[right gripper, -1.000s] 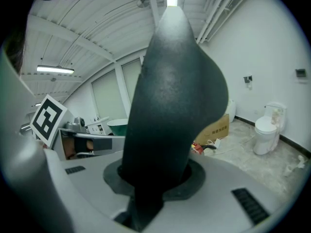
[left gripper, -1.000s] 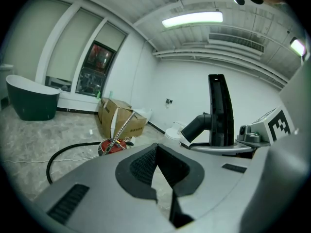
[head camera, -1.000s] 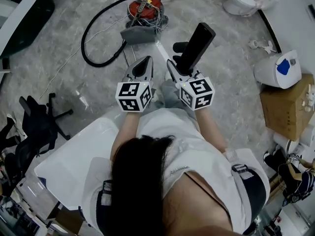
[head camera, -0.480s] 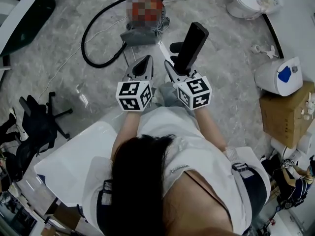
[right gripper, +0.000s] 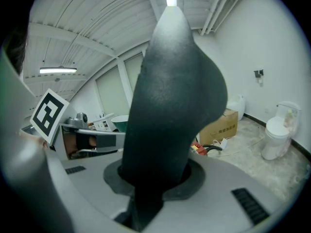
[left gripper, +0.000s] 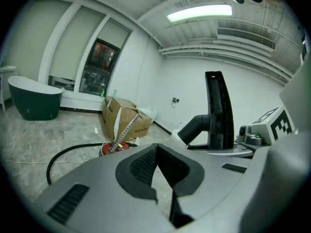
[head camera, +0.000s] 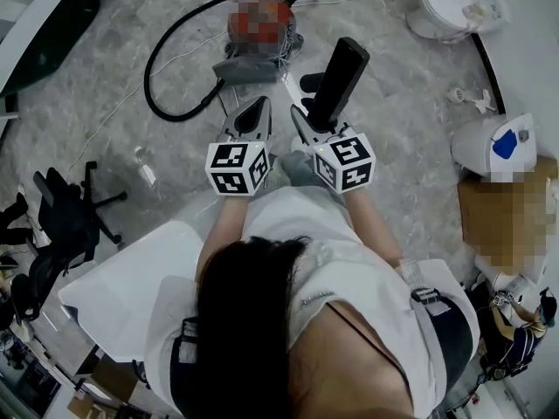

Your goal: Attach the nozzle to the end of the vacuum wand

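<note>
I hold the nozzle (head camera: 341, 75) in my right gripper (head camera: 303, 117). It is long and black. It sticks up and away from me, above the grey floor (head camera: 410, 138). The right fingers are closed tight on its lower end. In the right gripper view the nozzle (right gripper: 170, 106) fills the middle and sits right between the fingers (right gripper: 228, 198).

My left gripper (head camera: 256, 110) is just beside the right one, on its left. Its fingers are closed together. In the left gripper view I see nothing between them. From there the nozzle (left gripper: 218, 110) stands up to the right.

Both grippers are out in front of me, side by side, and point a bit down.

The red vacuum (left gripper: 114, 148) sits on the floor ahead of the grippers. Its black hose (left gripper: 70, 147) curls out to the left. The nozzle is apart from it, up in the air. A brown box (left gripper: 121, 118) stands behind the vacuum. I cannot make out the end of the wand.
</note>
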`<state>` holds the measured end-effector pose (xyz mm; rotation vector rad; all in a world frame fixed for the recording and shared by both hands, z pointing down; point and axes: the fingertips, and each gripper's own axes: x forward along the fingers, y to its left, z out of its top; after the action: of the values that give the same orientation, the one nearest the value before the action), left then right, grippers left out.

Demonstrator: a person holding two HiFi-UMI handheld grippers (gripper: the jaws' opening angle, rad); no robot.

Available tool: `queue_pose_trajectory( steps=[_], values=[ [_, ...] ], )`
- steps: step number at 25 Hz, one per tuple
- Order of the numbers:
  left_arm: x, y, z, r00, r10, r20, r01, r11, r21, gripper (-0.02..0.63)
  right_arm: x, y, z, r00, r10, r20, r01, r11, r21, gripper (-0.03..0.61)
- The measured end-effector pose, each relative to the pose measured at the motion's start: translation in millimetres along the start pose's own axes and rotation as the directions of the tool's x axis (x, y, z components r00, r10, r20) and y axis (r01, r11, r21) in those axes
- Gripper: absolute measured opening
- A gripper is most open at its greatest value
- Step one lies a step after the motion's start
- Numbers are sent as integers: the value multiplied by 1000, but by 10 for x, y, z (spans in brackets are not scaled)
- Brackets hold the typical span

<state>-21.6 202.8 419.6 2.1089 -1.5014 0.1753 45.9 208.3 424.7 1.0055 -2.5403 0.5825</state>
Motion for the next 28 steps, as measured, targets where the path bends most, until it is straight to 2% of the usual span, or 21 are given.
queue_pose_trajectory(
  steps=[17,28],
  values=[
    [497,-148,172,999,51,8,-51,999,-5,2,120,-543,176,998,57,-22,-58,998,-32,97],
    [650,-127,271,994,105,24,-104,994,-26,2,214,-725,284,995,100,-26,-101,994,-44,97]
  ],
)
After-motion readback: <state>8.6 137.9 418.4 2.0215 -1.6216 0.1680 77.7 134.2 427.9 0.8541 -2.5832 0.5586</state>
